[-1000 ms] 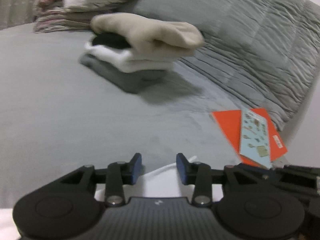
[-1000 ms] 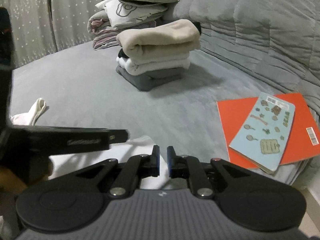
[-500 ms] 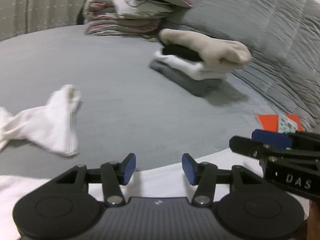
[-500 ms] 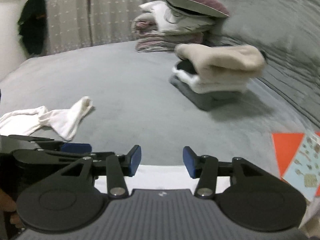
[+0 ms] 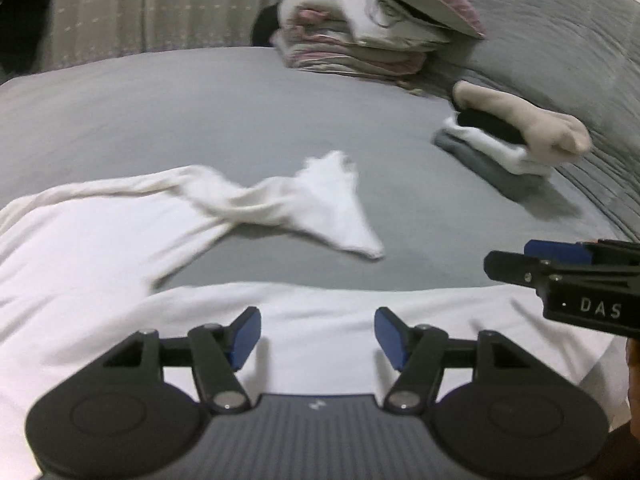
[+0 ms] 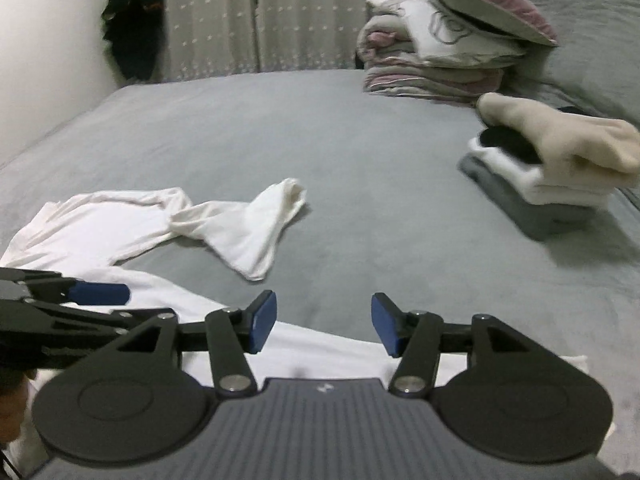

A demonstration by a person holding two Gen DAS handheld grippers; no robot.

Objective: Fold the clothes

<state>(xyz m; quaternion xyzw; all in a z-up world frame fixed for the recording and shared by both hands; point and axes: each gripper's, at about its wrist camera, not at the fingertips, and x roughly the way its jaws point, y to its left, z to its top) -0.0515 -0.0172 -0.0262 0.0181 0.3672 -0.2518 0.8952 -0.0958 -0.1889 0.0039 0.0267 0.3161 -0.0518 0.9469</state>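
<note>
Jaws gape wide and empty on left gripper (image 5: pixel 318 336) and right gripper (image 6: pixel 324 328); both over white shirt (image 5: pixel 100 248).

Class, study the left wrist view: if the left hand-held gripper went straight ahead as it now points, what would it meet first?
Probably the white long-sleeved garment lying just beyond the open left hand-held gripper, then the grey bedsheet; depth is uncertain.
</note>
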